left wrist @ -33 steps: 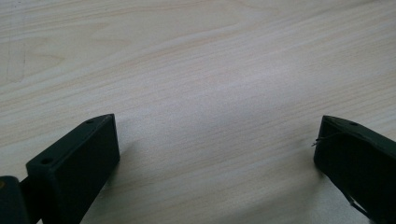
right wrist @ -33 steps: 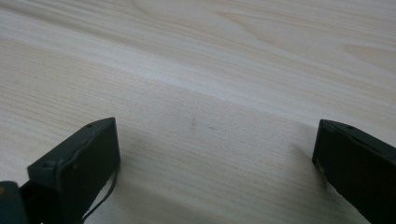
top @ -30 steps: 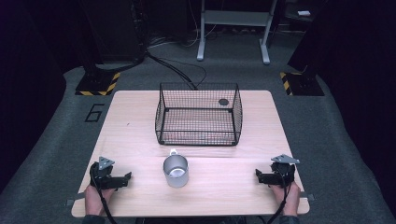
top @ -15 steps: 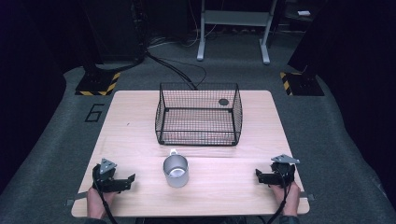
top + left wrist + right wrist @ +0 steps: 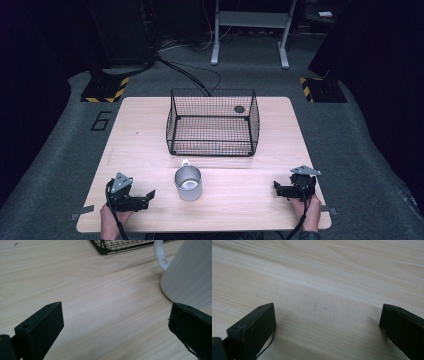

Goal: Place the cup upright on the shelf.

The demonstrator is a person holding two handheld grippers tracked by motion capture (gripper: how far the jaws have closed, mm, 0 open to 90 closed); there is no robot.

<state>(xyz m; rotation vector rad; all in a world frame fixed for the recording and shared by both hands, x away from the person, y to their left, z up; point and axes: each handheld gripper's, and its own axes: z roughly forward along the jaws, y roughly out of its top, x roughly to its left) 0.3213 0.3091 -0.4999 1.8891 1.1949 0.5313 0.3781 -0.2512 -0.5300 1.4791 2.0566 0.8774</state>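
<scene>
Table [image 5: 150, 140] was evenly lit from above; everything around the table sat in deep shadow. Soft glare patch beside the mug [image 5: 188, 183]. Both gripper views were slightly soft, jaws blurred.

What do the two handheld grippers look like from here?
Both the left gripper and the right gripper are black, each with two flat rectangular jaws, a grey three-cornered plate on top and a black cable trailing back past the hand. No sleeves in frame.
</scene>
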